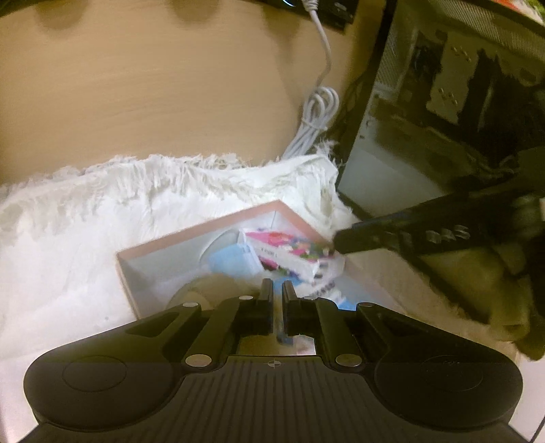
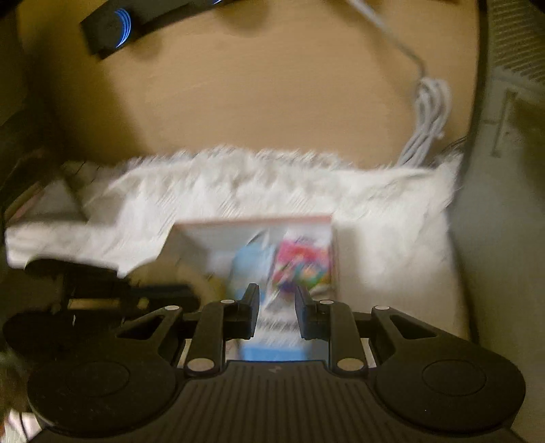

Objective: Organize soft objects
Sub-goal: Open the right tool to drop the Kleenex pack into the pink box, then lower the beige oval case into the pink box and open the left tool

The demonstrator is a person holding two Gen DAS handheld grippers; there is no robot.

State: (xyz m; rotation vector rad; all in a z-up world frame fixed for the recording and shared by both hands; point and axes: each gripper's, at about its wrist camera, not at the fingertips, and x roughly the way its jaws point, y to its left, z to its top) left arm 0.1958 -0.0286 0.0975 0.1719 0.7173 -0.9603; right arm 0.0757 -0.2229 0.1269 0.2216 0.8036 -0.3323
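A pink-rimmed open box (image 1: 201,226) lies on a white fluffy rug (image 1: 85,218). Inside it are a light blue soft pack (image 1: 235,262) and a colourful pink packet (image 1: 289,248). My left gripper (image 1: 278,289) hangs over the box's near edge, jaws almost closed on the thin edge of a blue packet (image 1: 281,332). My right gripper (image 1: 335,240) reaches in from the right, its tip at the colourful packet. In the blurred right wrist view, my right gripper (image 2: 276,296) is partly closed around a clear-wrapped packet (image 2: 277,325), above the box (image 2: 252,223) and the colourful packet (image 2: 303,265).
The rug (image 2: 391,221) lies on a tan floor (image 1: 153,85). A coiled white cable (image 1: 315,119) lies behind it. A dark-framed glass cabinet (image 1: 425,119) stands at the right. A black device with a blue light (image 2: 115,27) sits at the far left.
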